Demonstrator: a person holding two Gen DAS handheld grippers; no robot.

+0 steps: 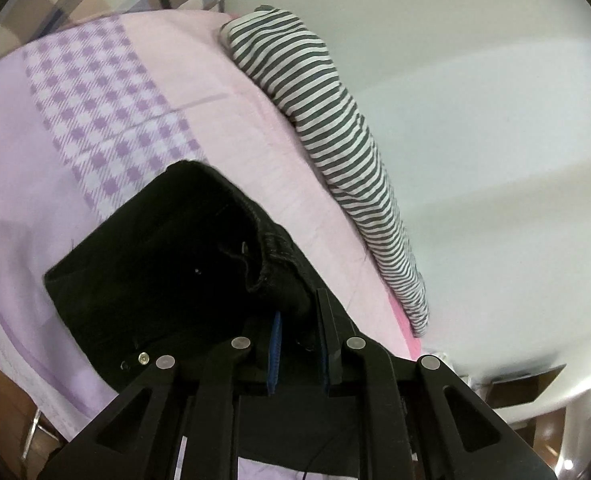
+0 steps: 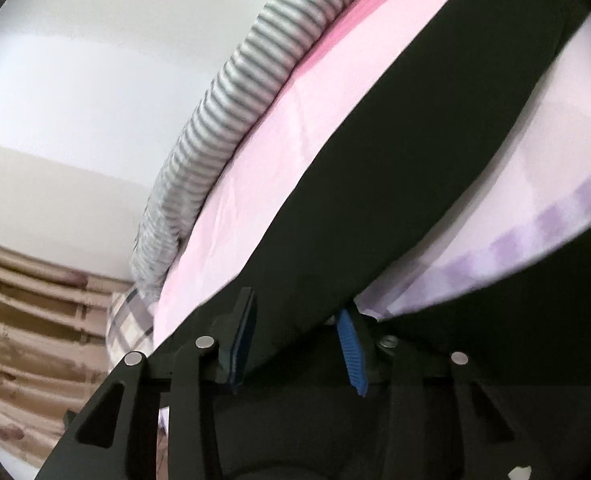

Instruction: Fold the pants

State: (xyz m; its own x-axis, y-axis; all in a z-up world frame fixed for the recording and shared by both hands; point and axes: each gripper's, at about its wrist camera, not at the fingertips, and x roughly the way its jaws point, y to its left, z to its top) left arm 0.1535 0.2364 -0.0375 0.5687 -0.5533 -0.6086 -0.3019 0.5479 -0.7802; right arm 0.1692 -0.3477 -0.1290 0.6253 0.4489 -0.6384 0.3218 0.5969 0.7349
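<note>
item: black pants (image 1: pixel 167 248), one pair, lying on a bedsheet (image 1: pixel 55 128) of pink and lilac with a purple check band.

position relative to fingers: in the left wrist view the waistband end sits directly ahead of the left gripper (image 1: pixel 299 344), a bunched lump of dark cloth pressed between the two blue-padded fingers (image 1: pixel 274 356); the narrow gap is filled with fabric, so it reads as clamped on the pants. in the right wrist view the right gripper (image 2: pixel 299 344) has a broad dark band of the pants (image 2: pixel 395 184) running out from between its fingers (image 2: pixel 351 356); these stand wider apart, with cloth across the whole gap; it appears to grip, though the contact itself is hidden.

long axis: runs away from the right gripper up and to the right across the bed; the left gripper holds the waist end, and which end the right holds cannot be told.

appearance: matte black, heavy weave, a ribbed waistband, a metal snap near the left edge; judged stiff enough to keep a crease.

neighbours: striped bedding (image 1: pixel 335 140) rolled along the far edge of the bed, apart from the pants; wall (image 1: pixel 495 80) beyond.
</note>
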